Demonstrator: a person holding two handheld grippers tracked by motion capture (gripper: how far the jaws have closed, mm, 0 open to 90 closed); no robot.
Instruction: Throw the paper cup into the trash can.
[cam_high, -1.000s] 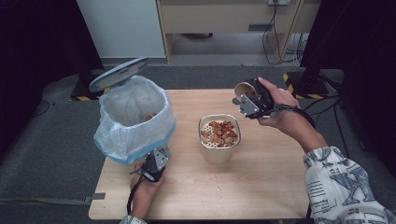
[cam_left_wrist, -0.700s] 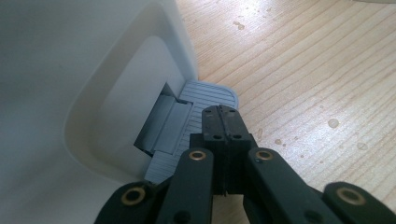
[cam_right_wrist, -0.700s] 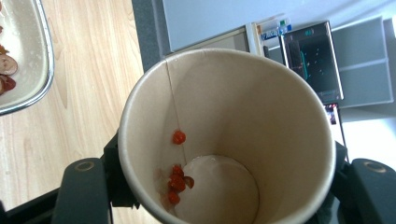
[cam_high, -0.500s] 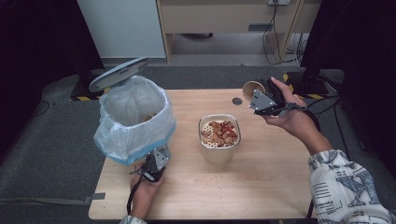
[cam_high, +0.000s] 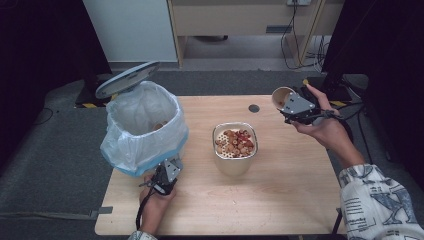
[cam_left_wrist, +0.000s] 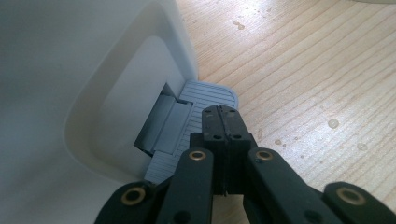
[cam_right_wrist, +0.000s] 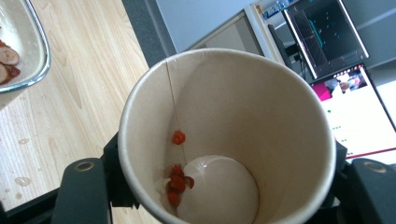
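On the pale wooden table (cam_high: 280, 200), everything sits around the metal container (cam_high: 235, 148) of nuts and red bits at its middle. My right gripper (cam_high: 296, 106) is up beyond that container toward the table's far right corner, clenched around a paper cup (cam_high: 281, 96) tipped on its side with the mouth turned toward the left. Inside the cup (cam_right_wrist: 229, 135), a few red scraps cling to the wall near the bottom. To the container's left stands the white bin (cam_high: 142, 127) lined with a plastic bag, its grey lid (cam_high: 127, 79) raised behind it. My left gripper (cam_high: 167, 175) is low at the bin's foot, jaws pressed flat together with nothing between them, tips over the ribbed grey pedal (cam_left_wrist: 205, 95). Water drops speckle the wood near it. A small dark round hole (cam_high: 254, 108) marks the tabletop beyond the container. Past the table's far edge lies grey carpet, a wooden cabinet (cam_high: 240, 20) and trailing cables; a lit monitor (cam_right_wrist: 345, 74) glows behind the cup.
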